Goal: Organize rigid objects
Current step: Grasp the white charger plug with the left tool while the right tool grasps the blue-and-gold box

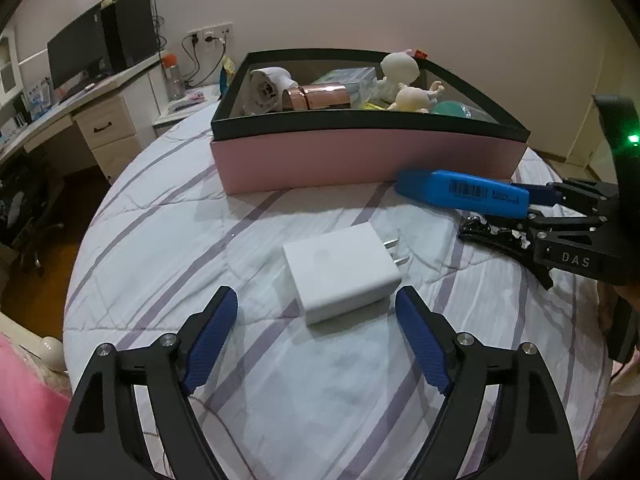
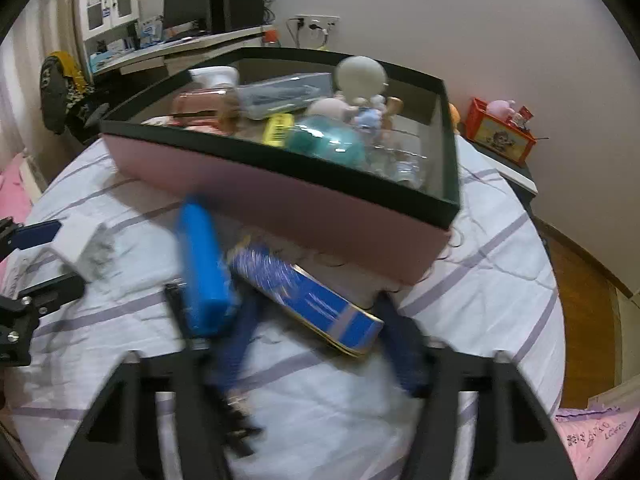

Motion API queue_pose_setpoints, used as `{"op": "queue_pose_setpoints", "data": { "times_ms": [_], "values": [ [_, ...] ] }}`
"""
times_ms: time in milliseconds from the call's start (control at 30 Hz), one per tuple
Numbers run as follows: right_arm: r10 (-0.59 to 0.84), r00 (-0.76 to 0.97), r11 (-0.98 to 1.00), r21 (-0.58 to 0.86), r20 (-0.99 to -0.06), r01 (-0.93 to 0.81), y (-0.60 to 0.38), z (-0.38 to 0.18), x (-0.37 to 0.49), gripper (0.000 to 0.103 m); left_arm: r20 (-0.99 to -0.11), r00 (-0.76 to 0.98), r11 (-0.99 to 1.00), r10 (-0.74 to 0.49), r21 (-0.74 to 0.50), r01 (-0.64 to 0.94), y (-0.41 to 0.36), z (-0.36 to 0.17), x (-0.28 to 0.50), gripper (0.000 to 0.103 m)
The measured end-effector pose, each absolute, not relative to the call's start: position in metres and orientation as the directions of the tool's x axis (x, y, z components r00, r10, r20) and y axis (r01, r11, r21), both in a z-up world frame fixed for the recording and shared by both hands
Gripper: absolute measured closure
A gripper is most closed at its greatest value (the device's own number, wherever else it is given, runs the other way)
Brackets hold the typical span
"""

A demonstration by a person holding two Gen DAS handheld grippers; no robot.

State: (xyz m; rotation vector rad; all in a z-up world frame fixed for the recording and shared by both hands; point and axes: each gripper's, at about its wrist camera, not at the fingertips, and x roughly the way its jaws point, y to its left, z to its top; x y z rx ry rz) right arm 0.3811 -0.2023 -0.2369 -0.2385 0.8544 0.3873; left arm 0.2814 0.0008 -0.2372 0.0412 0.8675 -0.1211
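A striped bedspread (image 1: pixel 168 216) carries a pink storage box (image 1: pixel 360 156) crowded with toys. The white charger (image 1: pixel 340 276) lies before the left gripper (image 1: pixel 316 304), fingers apart. The right gripper (image 1: pixel 500 216) pinches a blue highlighter (image 1: pixel 464 190).

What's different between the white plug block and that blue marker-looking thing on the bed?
The white charger is a squat block with two metal prongs; the blue marker is long and slim with a barcode label. The charger lies free on the bedspread ahead of the open left gripper; the marker sits at the right gripper, though whether it is gripped is unclear. Both are outside the pink box.
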Motion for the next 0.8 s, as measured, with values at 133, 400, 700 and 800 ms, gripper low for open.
{"op": "queue_pose_setpoints", "data": {
  "times_ms": [133,400,700,800],
  "values": [
    [0.206,0.617,0.914,-0.077,-0.759,-0.399,-0.192,-0.237,0.366,0.071,-0.762,0.642,0.993,-0.091,-0.022,0.115,0.004,-0.236,0.277,0.015],
    [0.118,0.669,0.981,-0.018,-0.734,-0.192,-0.220,-0.237,0.324,0.079,-0.754,0.651,0.995,-0.088,-0.033,0.096,0.005,-0.234,0.281,0.008],
    [0.122,0.670,0.990,0.037,-0.732,-0.139,-0.248,-0.240,0.323,0.078,-0.784,0.620,0.998,-0.039,0.002,0.066,-0.006,-0.246,0.307,0.015],
    [0.129,0.670,0.988,0.041,-0.731,-0.146,-0.247,-0.240,0.331,0.070,-0.771,0.634,0.995,-0.059,0.002,0.095,-0.009,-0.242,0.306,0.039]
  ]
}}
